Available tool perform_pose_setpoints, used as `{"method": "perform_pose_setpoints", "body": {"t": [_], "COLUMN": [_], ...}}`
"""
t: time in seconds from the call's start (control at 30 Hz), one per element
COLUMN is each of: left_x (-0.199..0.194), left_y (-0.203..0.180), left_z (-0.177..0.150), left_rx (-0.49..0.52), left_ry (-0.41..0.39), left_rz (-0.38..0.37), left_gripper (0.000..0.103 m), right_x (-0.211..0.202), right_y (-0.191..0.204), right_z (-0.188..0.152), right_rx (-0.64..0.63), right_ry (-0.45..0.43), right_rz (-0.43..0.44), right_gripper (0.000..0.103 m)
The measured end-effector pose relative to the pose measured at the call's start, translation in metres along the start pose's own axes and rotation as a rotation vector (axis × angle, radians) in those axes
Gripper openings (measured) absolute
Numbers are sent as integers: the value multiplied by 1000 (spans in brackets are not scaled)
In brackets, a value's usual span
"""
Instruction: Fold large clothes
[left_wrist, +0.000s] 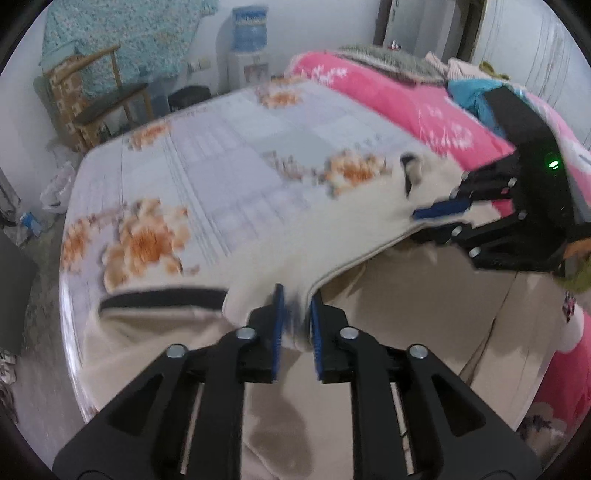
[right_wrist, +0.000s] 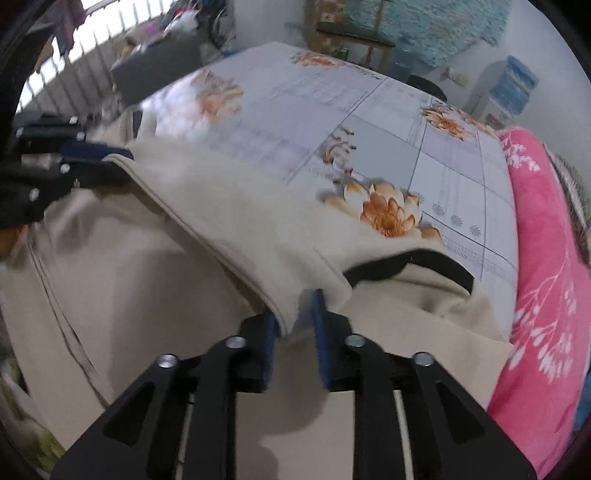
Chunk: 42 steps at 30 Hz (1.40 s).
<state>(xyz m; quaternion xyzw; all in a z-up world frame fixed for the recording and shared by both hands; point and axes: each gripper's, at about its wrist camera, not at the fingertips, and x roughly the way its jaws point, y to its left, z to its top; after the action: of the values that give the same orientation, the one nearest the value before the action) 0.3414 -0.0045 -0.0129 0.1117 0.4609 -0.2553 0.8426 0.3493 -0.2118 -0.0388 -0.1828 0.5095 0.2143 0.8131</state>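
left gripper (left_wrist: 295, 321) and right gripper (right_wrist: 295, 325) each pinched the hem of one beige garment (right_wrist: 240, 229), raised above the floral table (right_wrist: 388, 110). fold judged under way: hem lifted over the garment's lower layer, not yet laid down. two grippers, one garment; pink blanket (right_wrist: 546, 258) beside the table.

The garment (left_wrist: 369, 332) is showing plain beige with black trim (right_wrist: 410, 264) along its openings, and it is lying over a bench (left_wrist: 229, 155) whose cover is showing pale lilac and grey squares with orange-and-white flowers (right_wrist: 388, 210). The blanket (right_wrist: 546, 280) beside it is glowing hot pink with white leafy sprigs. Both grippers are showing black frames with blue pads on their fingers (left_wrist: 277, 325), and a turquoise speckled cloth (left_wrist: 122, 33) is hanging on the white wall behind.
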Motion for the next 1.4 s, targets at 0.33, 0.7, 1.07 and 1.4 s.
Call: {"method": "perform_pose_setpoints", "body": {"t": [0.33, 0.7, 1.07, 1.4], "left_x": [-70, 39, 35, -38], "left_y": [33, -10, -8, 2], "left_z": [-7, -3, -13, -33], "left_rx": [-121, -37, -73, -98], "left_ry": [-244, 66, 48, -11], "left_rz": [-69, 93, 88, 143], "left_gripper": [23, 22, 22, 22], "right_x": [-67, 19, 10, -52], "right_y": [-24, 6, -10, -5], "right_z": [-1, 16, -5, -29], "right_rx": [140, 119, 200, 278], "right_ry": [-159, -12, -23, -35], "right_rz": [136, 94, 71, -67], "right_gripper": [52, 31, 29, 32]}}
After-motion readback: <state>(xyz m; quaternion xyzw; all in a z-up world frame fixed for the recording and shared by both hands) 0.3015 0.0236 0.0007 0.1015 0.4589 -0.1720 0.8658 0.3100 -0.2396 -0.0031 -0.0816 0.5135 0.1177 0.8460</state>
